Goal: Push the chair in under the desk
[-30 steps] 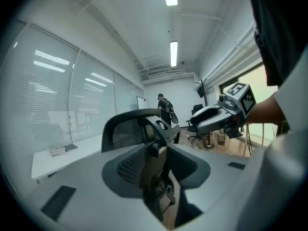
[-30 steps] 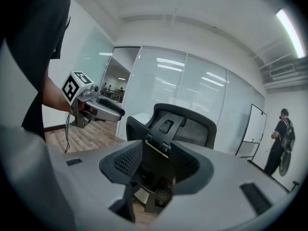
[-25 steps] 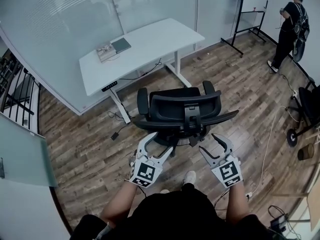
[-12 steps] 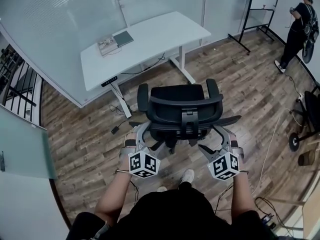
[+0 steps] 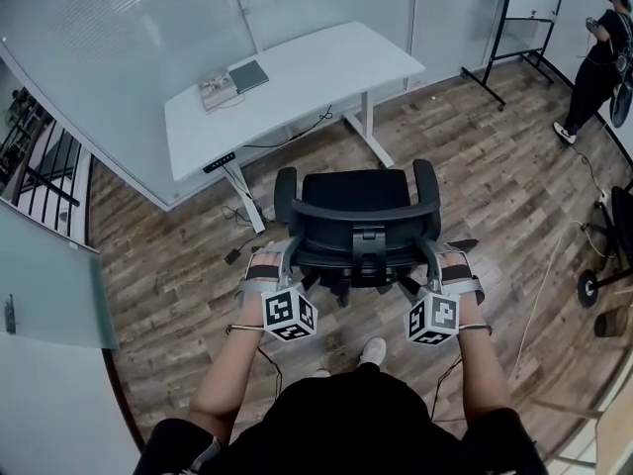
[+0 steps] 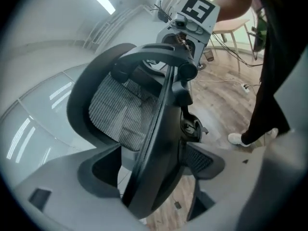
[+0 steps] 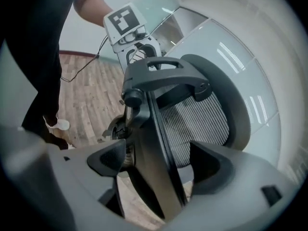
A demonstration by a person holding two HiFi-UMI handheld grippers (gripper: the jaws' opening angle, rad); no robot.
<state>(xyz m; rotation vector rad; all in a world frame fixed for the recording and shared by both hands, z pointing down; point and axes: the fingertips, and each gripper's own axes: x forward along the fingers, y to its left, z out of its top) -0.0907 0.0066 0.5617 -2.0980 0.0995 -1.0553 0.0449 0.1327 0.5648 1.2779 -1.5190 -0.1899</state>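
Note:
A black mesh-backed office chair (image 5: 356, 191) stands on the wood floor in front of the white desk (image 5: 297, 82), its back toward me. My left gripper (image 5: 287, 255) is at the left edge of the backrest and my right gripper (image 5: 433, 253) at the right edge. Both have just been opening and are open. In the left gripper view the back frame (image 6: 154, 143) runs between the spread fingers of the left gripper (image 6: 151, 165). In the right gripper view the frame (image 7: 159, 148) likewise passes between the fingers of the right gripper (image 7: 161, 162). Neither pair of pads clamps it.
A box and a flat grey device (image 5: 229, 84) lie on the desk's left end. Glass walls stand behind the desk. A cable plug (image 5: 235, 255) lies by the desk leg. A black stand (image 5: 514, 38), a person (image 5: 598, 57) and wheeled gear (image 5: 608, 265) are at the right.
Both grippers moved forward from behind the chair, rolled upright, and their jaws spread wider. They now straddle the backrest's two side edges. The chair looks unmoved.

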